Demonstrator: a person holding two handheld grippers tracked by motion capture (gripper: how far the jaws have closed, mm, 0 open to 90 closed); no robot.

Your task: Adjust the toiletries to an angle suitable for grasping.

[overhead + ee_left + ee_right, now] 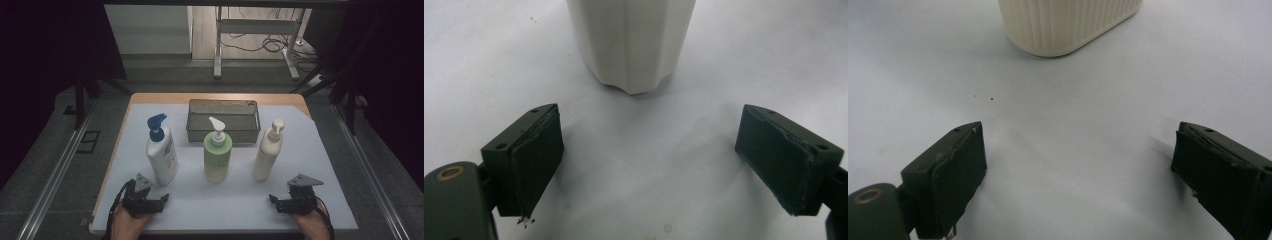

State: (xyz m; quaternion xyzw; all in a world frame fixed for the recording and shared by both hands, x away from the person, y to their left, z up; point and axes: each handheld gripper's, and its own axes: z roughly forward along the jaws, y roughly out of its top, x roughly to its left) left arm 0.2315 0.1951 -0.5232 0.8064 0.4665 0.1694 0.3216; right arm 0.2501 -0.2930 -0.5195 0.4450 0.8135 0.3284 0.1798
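Three pump bottles stand in a row on the white mat (305, 200): a white bottle with a blue pump (161, 152) on the left, a green bottle (217, 156) in the middle, and a cream bottle (267, 152) on the right. My left gripper (158, 201) rests near the front edge just in front of the white bottle, open with nothing between its jaws. In the left gripper view that bottle's base (631, 45) stands ahead of the left gripper (649, 160). My right gripper (280, 202) lies open and empty in front of the cream bottle. The ribbed cream base (1068, 25) shows beyond the right gripper (1078, 170).
A dark mesh basket (223, 134) sits empty behind the bottles at the back of the mat. The wooden table edge (215, 97) frames the mat. Metal rails run along both sides of the table, and a desk frame with cables stands beyond.
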